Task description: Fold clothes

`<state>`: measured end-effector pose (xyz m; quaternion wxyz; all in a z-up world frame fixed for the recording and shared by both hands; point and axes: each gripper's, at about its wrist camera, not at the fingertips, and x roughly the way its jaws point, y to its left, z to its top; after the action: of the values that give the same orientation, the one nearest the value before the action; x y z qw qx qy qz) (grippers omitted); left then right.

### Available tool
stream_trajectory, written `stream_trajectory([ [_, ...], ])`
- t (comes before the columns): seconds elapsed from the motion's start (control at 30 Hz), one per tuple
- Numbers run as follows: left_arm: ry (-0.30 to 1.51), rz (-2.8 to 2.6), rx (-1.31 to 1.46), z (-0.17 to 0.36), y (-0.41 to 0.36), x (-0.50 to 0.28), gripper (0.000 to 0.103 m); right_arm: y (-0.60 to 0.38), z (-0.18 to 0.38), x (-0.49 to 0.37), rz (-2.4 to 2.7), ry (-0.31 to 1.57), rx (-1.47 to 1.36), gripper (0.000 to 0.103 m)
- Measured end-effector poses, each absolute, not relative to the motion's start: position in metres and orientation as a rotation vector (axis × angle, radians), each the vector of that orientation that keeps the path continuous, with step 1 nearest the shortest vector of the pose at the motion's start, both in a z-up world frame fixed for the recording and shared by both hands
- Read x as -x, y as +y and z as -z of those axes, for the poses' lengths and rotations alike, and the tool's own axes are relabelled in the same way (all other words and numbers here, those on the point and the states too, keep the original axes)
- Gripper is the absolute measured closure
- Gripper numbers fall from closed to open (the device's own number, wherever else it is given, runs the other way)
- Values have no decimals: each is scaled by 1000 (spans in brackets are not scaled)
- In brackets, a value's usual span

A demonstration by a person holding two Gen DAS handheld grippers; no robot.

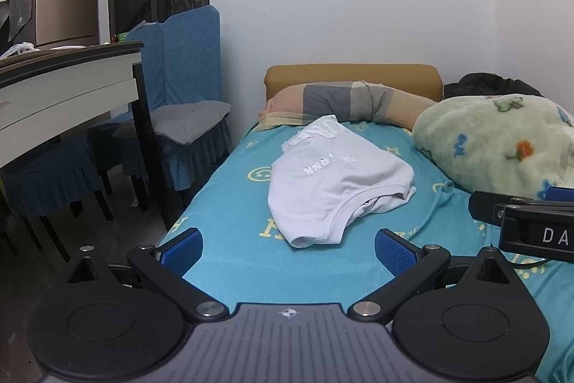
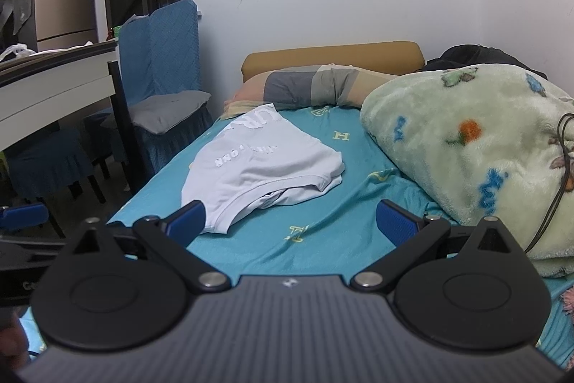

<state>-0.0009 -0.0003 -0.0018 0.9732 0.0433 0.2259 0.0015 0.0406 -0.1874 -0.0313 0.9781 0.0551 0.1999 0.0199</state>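
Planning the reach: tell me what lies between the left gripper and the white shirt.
Only bare turquoise bedsheet lies between the open left gripper and the white shirt, seen in the left wrist view.

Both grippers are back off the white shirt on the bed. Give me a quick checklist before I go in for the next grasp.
1. Left gripper open with nothing between its blue pads: ok.
2. Right gripper open and empty: ok.
3. White cotton T-shirt with raised white lettering lying loose on the turquoise printed bedsheet, touched by neither gripper: ok.
4. Shirt flat and neatly folded: not ok; its near hem gapes and bunched fabric sticks out of it.
5. Pale green fleece blanket with cartoon prints apart from the shirt: ok, bare sheet shows between them.
6. Thin black cable draped over the blanket, clear of the right gripper's path: cannot tell.
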Motion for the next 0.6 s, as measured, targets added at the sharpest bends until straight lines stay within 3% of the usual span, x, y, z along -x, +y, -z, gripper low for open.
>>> stream_trajectory([
  [0.6,473,-6,-90,5,1,-3,0,-190,31,-42,-50,414,-127,0],
])
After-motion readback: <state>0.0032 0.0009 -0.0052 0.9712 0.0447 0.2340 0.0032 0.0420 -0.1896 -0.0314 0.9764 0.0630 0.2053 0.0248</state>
